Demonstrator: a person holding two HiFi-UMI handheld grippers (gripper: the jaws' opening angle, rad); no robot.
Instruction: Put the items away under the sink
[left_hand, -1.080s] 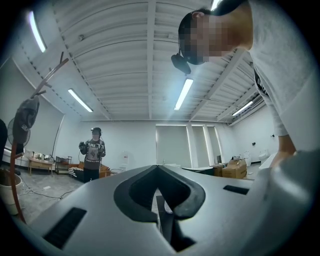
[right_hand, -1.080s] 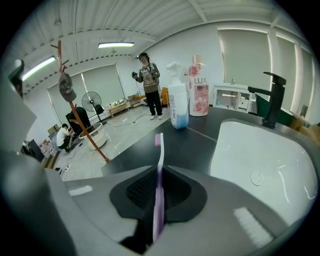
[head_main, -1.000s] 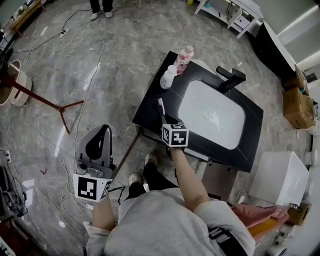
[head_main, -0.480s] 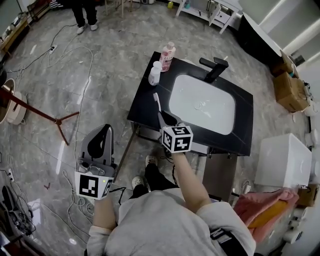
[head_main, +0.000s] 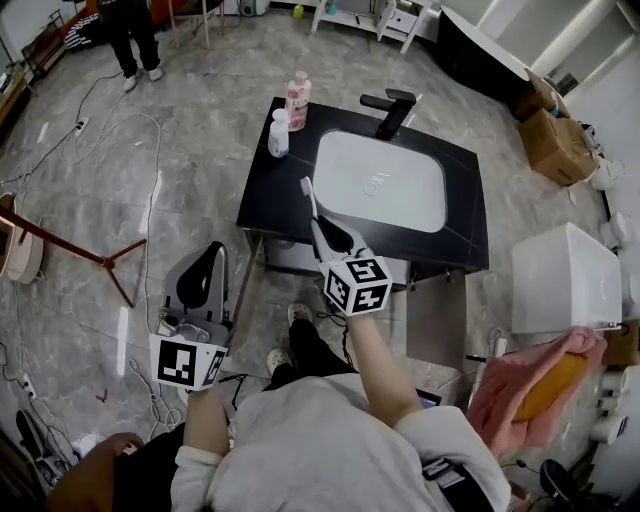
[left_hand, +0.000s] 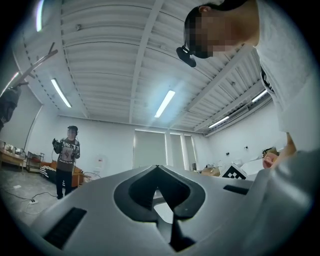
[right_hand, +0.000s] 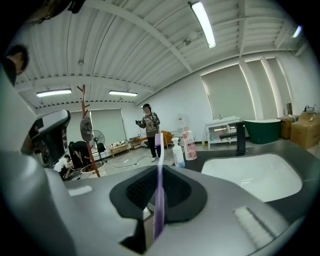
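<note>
The right gripper (head_main: 323, 226) sits at the centre of the head view, its jaws pinching the purple handle of a toothbrush (head_main: 310, 200) near the lower end. The white bristle head points up and away, toward the black vanity counter (head_main: 262, 195). In the right gripper view the toothbrush (right_hand: 158, 190) stands upright in the slot between the jaws. That low grip probably keeps the brush steady and leaves its long end free to be slid into a space.

The brush hangs over the near left edge of the counter, just in front of the white sink basin (head_main: 380, 180). It is not yet below the counter, so the putting-away looks barely begun. The space under the sink is mostly hidden by the countertop.

The left gripper (head_main: 212, 254) is at lower left, over the floor and well apart from the vanity. Its jaws are pressed together on nothing, probably parked out of the way while the right does the work.

A pink bottle (head_main: 296, 100) and a white pump bottle (head_main: 279, 133) stand on the counter's far left corner, likely waiting their turn. A black faucet (head_main: 390, 108) sits behind the basin.
</note>
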